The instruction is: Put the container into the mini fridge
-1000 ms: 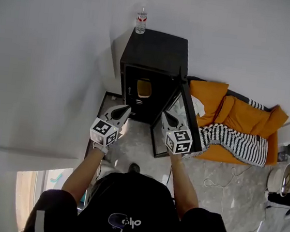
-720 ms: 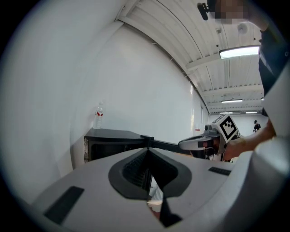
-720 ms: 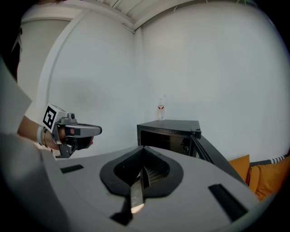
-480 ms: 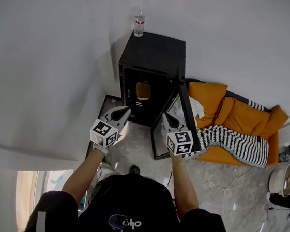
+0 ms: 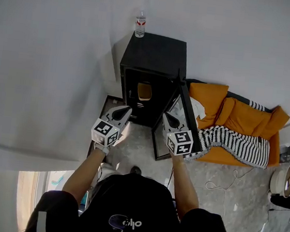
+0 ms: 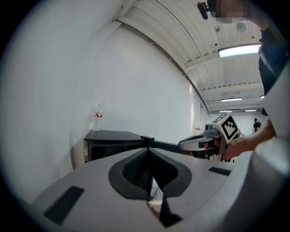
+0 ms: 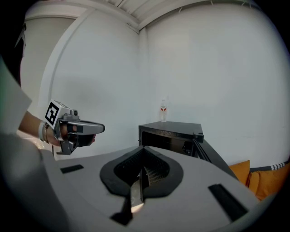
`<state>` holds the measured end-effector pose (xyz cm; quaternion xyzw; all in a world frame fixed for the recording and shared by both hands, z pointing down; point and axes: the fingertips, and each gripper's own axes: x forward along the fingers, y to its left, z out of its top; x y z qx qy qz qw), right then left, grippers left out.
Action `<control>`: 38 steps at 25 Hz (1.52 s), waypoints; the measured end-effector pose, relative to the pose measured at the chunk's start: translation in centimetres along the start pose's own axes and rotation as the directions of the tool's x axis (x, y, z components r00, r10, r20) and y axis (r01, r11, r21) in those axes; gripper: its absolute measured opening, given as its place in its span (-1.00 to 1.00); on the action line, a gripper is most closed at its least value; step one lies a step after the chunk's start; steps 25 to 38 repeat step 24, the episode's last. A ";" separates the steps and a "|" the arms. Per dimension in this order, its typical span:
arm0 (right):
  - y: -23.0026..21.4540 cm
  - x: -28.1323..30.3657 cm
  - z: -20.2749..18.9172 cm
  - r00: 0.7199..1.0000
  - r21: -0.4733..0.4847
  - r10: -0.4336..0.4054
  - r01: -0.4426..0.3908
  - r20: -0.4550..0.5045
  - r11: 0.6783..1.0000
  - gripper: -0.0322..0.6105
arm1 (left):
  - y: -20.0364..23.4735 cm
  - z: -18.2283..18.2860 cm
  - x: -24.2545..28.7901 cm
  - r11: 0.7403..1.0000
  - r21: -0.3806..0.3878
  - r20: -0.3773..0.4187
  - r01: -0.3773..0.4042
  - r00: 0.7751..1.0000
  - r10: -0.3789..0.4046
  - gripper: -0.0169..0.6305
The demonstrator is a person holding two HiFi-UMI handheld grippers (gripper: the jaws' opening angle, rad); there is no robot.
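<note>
Black-cased mini fridge (image 5: 154, 54) stands against the white wall with its door (image 5: 186, 117) swung open to the person's right. A small yellow-orange container (image 5: 144, 91) sits inside the dark compartment, on what looks like an upper shelf; how near the shelf's front edge it rests cannot be told.

Both tools hang in front of the opening, well apart from the container. The left gripper (image 5: 120, 112) has its jaws clenched on nothing, and so does the right gripper (image 5: 167, 117), which sits just beside the open door's inner face.

Judging by how things lie, the placing looks done and the door is what remains. The risks follow from that:

- Pushing the door with clenched jaws gives a narrow, hard contact – it could skid off the door's edge.
- A hard shove might jolt the cabinet and topple the clear plastic water bottle (image 5: 140, 23) standing on its top.
- If the container does protrude past the shelf, the closing door could knock it.
</note>
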<state>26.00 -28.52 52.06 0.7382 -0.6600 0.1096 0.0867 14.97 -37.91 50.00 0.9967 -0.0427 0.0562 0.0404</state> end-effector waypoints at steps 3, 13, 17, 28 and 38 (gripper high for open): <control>0.1 0.1 0.2 1.000 0.000 0.002 -0.002 0.002 1.000 -0.88 | 0.1 0.2 0.0 1.000 0.001 -0.001 0.000 1.000 0.000 -0.92; 0.2 0.5 0.0 1.000 0.001 0.008 -0.008 -0.001 1.000 -0.88 | 0.5 0.2 0.1 1.000 0.001 -0.001 0.003 1.000 -0.003 -0.92; 0.0 0.6 0.0 1.000 0.003 0.004 -0.004 0.000 1.000 -0.88 | 0.5 0.3 0.3 1.000 0.003 -0.006 0.006 1.000 -0.006 -0.92; -0.6 0.8 -0.3 1.000 0.015 0.002 -0.002 -0.004 1.000 -0.88 | 0.6 0.3 0.9 1.000 0.005 -0.017 0.007 1.000 -0.007 -0.92; -0.6 0.8 -0.3 1.000 0.015 0.002 -0.002 -0.004 1.000 -0.88 | 0.6 0.3 0.9 1.000 0.005 -0.017 0.007 1.000 -0.007 -0.92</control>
